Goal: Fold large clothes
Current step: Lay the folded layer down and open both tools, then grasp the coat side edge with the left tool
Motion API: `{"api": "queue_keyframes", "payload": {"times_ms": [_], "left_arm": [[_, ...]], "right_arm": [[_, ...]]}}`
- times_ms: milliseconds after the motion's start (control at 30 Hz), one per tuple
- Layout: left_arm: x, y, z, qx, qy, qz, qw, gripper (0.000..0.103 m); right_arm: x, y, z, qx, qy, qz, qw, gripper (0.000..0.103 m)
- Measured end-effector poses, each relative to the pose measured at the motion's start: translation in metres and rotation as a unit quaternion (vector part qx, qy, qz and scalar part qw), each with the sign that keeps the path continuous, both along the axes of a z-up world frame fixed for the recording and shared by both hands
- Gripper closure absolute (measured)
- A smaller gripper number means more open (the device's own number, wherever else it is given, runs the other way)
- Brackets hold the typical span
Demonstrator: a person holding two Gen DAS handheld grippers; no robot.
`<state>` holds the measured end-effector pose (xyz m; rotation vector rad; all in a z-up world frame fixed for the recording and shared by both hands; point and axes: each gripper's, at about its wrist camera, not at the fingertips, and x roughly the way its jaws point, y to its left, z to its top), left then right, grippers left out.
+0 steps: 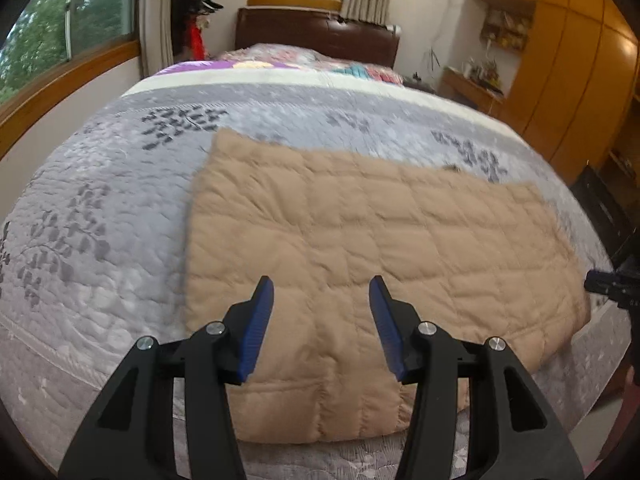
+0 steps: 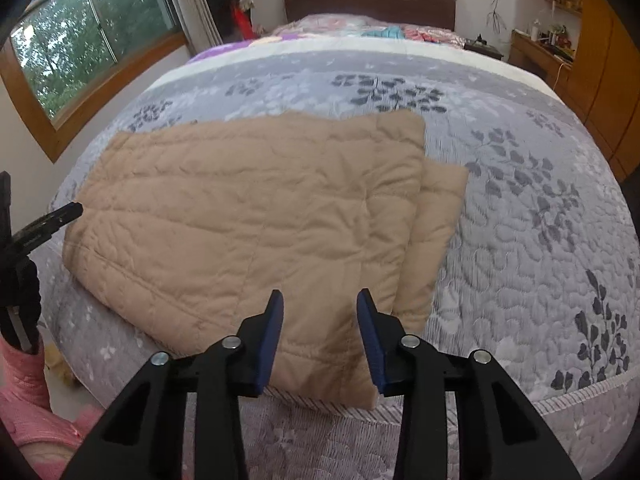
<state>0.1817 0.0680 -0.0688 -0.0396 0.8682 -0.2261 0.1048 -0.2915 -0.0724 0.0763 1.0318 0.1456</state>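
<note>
A tan quilted garment (image 1: 360,248) lies folded into a puffy, stitched rectangle at the near edge of the bed, on a grey leaf-patterned quilted bedspread (image 1: 100,200), its long axis running left to right along that edge. At its right end a lower layer sticks out past the top fold. Both tongs hover above it with nothing between their blue ribbed pads — the left gripper (image 1: 322,292) partly open, the right gripper (image 2: 320,304) a little narrower.

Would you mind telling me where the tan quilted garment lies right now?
The tan quilted garment lies folded on the grey leaf-patterned bedspread near the bed's foot edge, in both wrist views.
</note>
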Motion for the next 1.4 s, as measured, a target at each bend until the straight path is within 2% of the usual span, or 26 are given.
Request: {"api": "queue_keyframes", "payload": {"times_ms": [200, 367, 533, 633, 767, 867, 1000, 1133, 1333, 1400], "left_arm": [[0.006, -0.006, -0.03, 0.015, 0.028, 0.001, 0.9995, 0.053], [0.005, -0.002, -0.041, -0.002, 0.027, 0.006, 0.9996, 0.052], [-0.003, 0.0, -0.029, -0.012, 0.027, 0.019, 0.9994, 0.053], [-0.019, 0.013, -0.014, -0.035, 0.025, 0.04, 0.9983, 0.048], [-0.051, 0.041, 0.002, -0.063, 0.018, 0.095, 0.9933, 0.046], [-0.072, 0.064, -0.004, -0.099, 0.04, 0.143, 0.9839, 0.045], [-0.081, 0.079, -0.024, -0.161, 0.079, 0.162, 0.9703, 0.045], [-0.079, 0.09, -0.048, -0.24, 0.108, 0.177, 0.9484, 0.045], [-0.072, 0.105, -0.069, -0.328, 0.096, 0.203, 0.9175, 0.045], [-0.07, 0.109, -0.072, -0.342, 0.084, 0.211, 0.9118, 0.045]], "right_arm": [[0.004, -0.006, -0.028, 0.01, 0.024, -0.009, 1.0, 0.069], [0.004, -0.002, -0.045, 0.009, 0.018, -0.011, 1.0, 0.069], [0.002, -0.006, -0.036, 0.022, 0.018, -0.016, 0.999, 0.069], [-0.008, -0.011, -0.017, 0.029, 0.001, -0.01, 1.0, 0.069], [-0.014, -0.012, -0.004, 0.021, 0.0, -0.002, 1.0, 0.069], [-0.011, -0.013, -0.009, 0.012, 0.017, 0.0, 1.0, 0.069], [-0.006, -0.016, -0.025, 0.005, 0.039, -0.004, 0.999, 0.068], [-0.005, -0.02, -0.032, 0.017, 0.044, -0.005, 0.999, 0.068], [-0.004, -0.02, -0.036, 0.019, 0.044, 0.0, 0.999, 0.067], [-0.003, -0.021, -0.038, 0.021, 0.047, 0.0, 0.999, 0.067]]}}
